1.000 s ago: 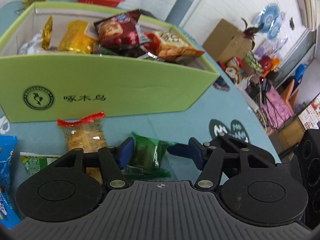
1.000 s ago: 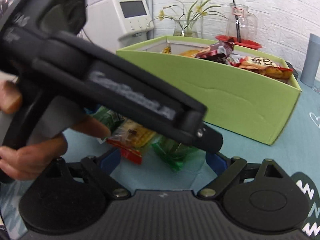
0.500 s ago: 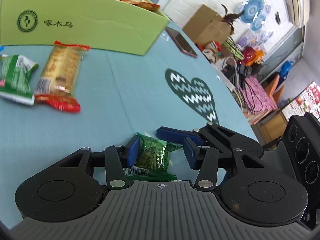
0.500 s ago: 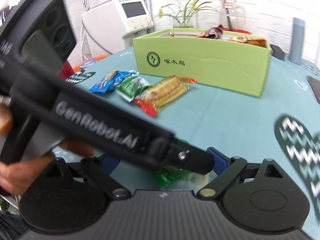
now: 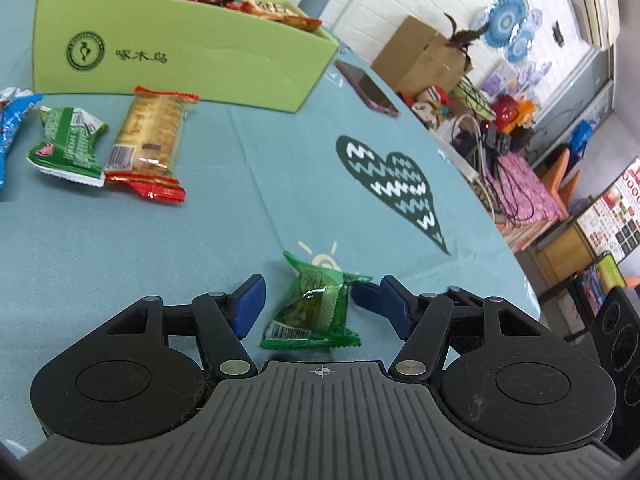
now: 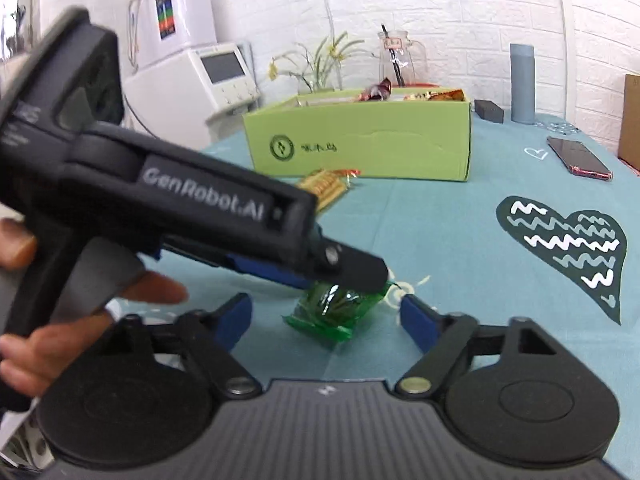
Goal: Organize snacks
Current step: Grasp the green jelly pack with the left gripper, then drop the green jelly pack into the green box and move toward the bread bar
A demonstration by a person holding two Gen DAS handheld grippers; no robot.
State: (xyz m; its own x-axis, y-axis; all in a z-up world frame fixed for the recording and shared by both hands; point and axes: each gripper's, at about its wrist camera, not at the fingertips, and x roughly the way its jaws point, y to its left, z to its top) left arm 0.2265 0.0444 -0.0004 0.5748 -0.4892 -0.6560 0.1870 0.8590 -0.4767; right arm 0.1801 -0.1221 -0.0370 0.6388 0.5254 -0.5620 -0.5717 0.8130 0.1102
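A small green snack packet (image 5: 316,304) lies on the teal worktop (image 5: 168,264), close to its near edge and well apart from the other snacks. The left gripper (image 5: 318,300) has its blue fingers (image 5: 248,304) on either side of the packet with gaps showing, so they are spread and not pinching; they have just been opening. In the right wrist view the same packet (image 6: 336,312) sits between the right gripper (image 6: 326,316) fingers, which have just been closing but are apart from the wrapper. The black body of the left gripper, held by a hand (image 6: 60,320), crosses that view from 9 o'clock and covers the packet's top. At 11 o'clock of the left view stands a green box (image 5: 180,56) filled with snacks; just before it lie a cracker pack (image 5: 148,144), a larger green packet (image 5: 66,148) and a blue packet (image 5: 10,128). A phone (image 5: 366,88) lies at 1 o'clock, beside a dark heart print (image 5: 396,188).
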